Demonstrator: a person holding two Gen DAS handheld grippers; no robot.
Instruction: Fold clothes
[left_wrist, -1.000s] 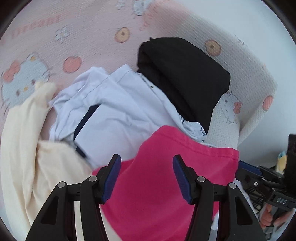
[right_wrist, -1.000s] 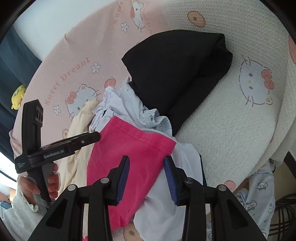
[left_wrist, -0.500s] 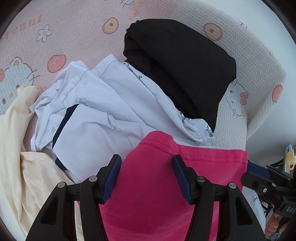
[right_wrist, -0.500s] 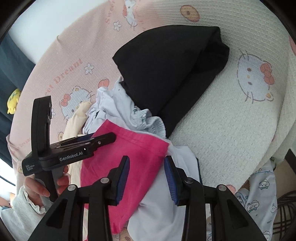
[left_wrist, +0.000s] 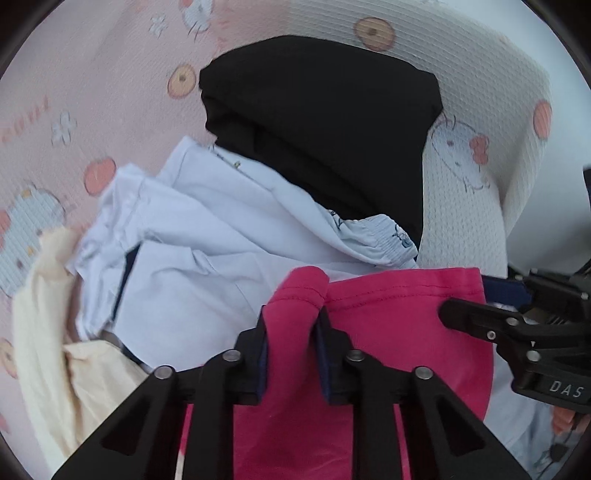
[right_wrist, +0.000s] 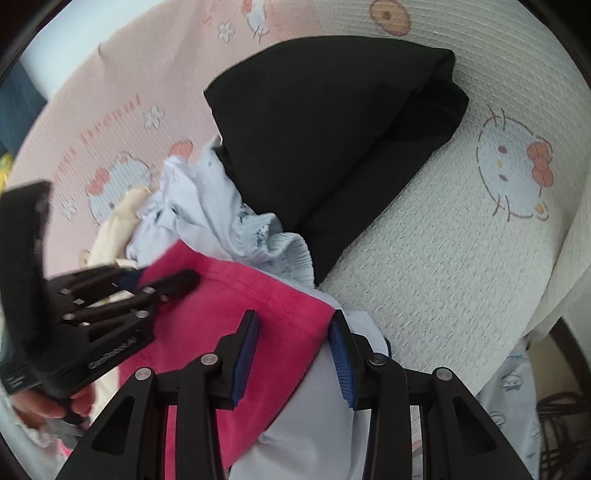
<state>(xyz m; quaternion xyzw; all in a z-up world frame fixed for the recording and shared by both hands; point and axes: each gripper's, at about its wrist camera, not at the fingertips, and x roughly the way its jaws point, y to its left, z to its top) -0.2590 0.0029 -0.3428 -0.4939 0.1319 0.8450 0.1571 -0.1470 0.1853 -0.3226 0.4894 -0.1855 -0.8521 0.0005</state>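
Pink garment (left_wrist: 388, 332) lies on top of the clothes heap at the near edge of the bed, its stitched hem facing away from the cameras. Fabric is plain knit, bright pink, smooth except where it is gathered. Left gripper (left_wrist: 291, 321) has just been closing and is now clamped on a bunched fold of that hem near one corner; the cloth puckers up between the pads. Right gripper (right_wrist: 293, 332) straddles the opposite corner of the same hem with its jaws apart, pads not pressing the cloth. Judged intent: hold both hem corners so the piece can be lifted clear and spread flat for folding.

Beneath the pink piece sits a crumpled white garment (left_wrist: 192, 258) with a dark stripe; a cream garment (left_wrist: 48, 332) trails off to one side. Beyond them rests a black garment (right_wrist: 332, 147), already folded. All lie on a cartoon-printed bedspread (right_wrist: 461, 258), pink and white.
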